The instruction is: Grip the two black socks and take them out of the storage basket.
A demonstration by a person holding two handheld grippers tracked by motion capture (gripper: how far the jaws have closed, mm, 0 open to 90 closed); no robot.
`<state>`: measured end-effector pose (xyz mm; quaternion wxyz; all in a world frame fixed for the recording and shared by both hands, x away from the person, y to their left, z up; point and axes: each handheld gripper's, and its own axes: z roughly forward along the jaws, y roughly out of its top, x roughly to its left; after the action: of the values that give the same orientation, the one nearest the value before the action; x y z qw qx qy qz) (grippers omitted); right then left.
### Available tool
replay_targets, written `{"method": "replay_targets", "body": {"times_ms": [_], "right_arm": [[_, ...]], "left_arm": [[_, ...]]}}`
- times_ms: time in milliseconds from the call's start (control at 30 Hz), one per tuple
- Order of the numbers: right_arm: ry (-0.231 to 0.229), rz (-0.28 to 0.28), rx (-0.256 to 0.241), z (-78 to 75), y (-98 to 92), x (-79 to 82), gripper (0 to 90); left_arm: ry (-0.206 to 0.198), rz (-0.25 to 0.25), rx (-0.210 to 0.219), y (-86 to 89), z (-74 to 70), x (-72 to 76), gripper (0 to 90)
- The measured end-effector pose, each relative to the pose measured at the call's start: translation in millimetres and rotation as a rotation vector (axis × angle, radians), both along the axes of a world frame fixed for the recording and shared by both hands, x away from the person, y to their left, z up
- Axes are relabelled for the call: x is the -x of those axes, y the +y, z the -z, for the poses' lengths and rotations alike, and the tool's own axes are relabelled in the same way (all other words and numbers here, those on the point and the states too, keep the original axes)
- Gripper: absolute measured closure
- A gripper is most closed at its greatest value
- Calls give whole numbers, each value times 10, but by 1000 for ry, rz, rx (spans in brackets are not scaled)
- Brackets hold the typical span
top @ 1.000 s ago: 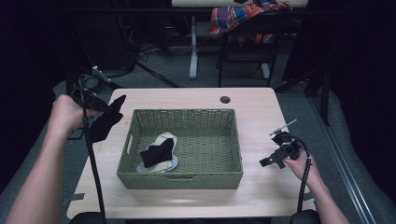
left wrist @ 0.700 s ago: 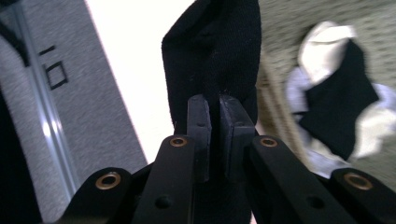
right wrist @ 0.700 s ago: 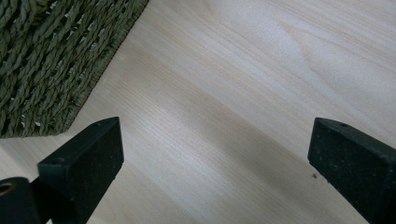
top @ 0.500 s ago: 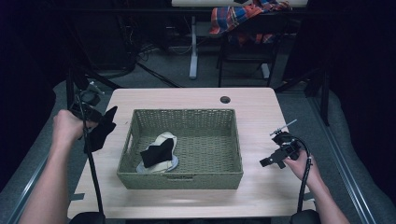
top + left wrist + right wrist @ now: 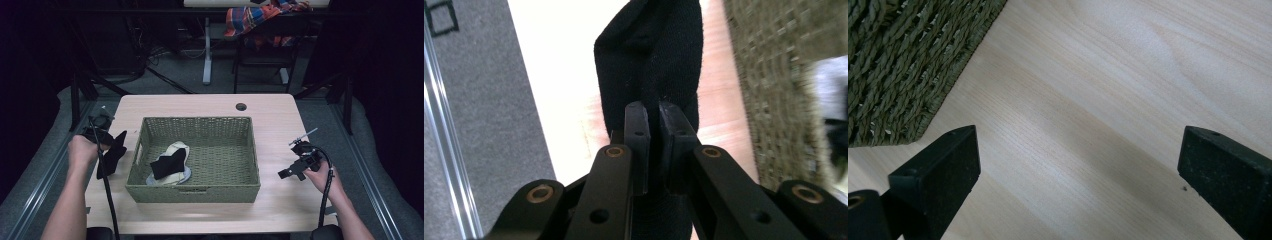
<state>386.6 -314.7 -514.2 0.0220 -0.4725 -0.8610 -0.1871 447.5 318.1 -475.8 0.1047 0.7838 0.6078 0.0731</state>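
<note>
A black sock (image 5: 113, 154) (image 5: 651, 65) hangs over the table's left edge, left of the green wicker basket (image 5: 200, 187), and my left gripper (image 5: 106, 136) (image 5: 653, 112) is shut on its cloth. Inside the basket a second black sock (image 5: 169, 163) lies on a cream one (image 5: 175, 149). Over the bare wood right of the basket, my right gripper (image 5: 289, 173) (image 5: 1075, 165) stands open, its jaws wide apart and holding nothing. A corner of the basket (image 5: 903, 60) shows at the upper left of the right gripper view.
The light wooden table (image 5: 270, 120) has a round cable hole (image 5: 241, 106) at its far edge. Beyond it stand a table leg (image 5: 206, 50) and a chair with a plaid cloth (image 5: 260, 15). Grey floor (image 5: 474, 125) lies off the table's left edge.
My left hand has moved the hanging black sock down and toward the near side along the basket's left wall. The right gripper has stayed put.
</note>
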Motion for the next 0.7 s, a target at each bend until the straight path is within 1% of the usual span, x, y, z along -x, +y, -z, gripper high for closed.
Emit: {"method": "replay_targets", "body": {"times_ms": [100,167,233,267,333,467,500,533,567,633,667,700], "right_arm": [[-2,4,-6,4,1,1,32],[-1,7,-10,5,7,2,32],[0,8,-12,8,8,1,32],[0,8,-11,9,9,1,32],[3,5,-7,8,8,-1,32],[4,12,-16,15,9,-1,32],[6,15,-26,18,10,0,32],[6,15,-25,19,10,-1,32],[6,15,-24,19,10,-1,32],[7,14,-23,19,10,-2,32],[-3,35,-35,31,21,9,32],[9,9,-19,16,9,-3,32]], "left_arm": [[12,-1,-10,13,96,3,840],[11,-11,1,25,146,16,840],[17,-13,14,38,174,23,840],[17,-13,14,38,174,23,839],[0,-33,22,56,231,48,839],[11,-42,21,56,316,64,838],[15,-41,11,55,332,64,837],[23,-36,14,61,336,66,836],[16,-39,27,61,349,72,832],[15,-43,45,72,358,78,797],[15,-40,52,78,356,80,774],[17,-41,59,85,352,84,732]]}}
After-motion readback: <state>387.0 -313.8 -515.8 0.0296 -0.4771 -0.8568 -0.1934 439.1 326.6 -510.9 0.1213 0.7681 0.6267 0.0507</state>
